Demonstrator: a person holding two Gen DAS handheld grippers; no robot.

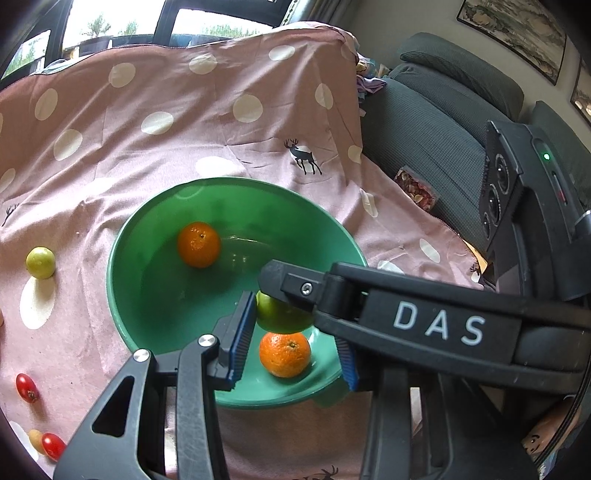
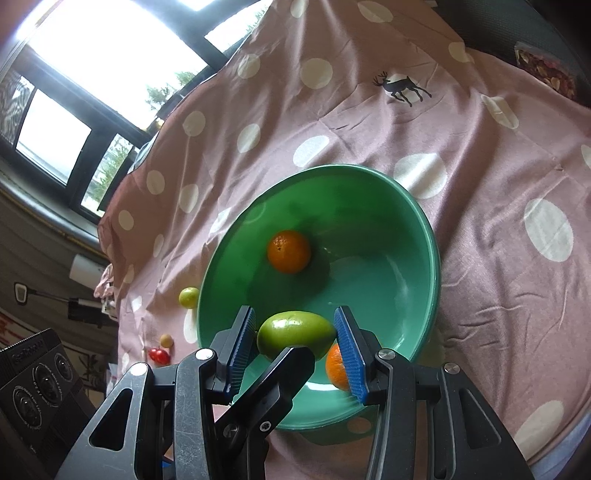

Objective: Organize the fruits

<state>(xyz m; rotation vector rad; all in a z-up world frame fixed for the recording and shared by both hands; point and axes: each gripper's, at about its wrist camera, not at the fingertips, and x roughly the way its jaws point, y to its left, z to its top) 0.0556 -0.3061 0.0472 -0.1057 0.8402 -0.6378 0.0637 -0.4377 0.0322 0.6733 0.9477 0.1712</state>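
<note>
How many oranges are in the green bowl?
2. One orange sits toward the far side of the bowl. The other orange lies near the front rim, under the green fruit held between the grippers. More could hide behind the grippers.

dark-framed windows [image 2: 55,122] blown out with daylight, grey sofa [image 1: 436,122] at right, framed pictures [image 1: 513,33] on pale wall, pink polka-dot deer-print cloth [image 1: 184,122] draped over surface
</note>
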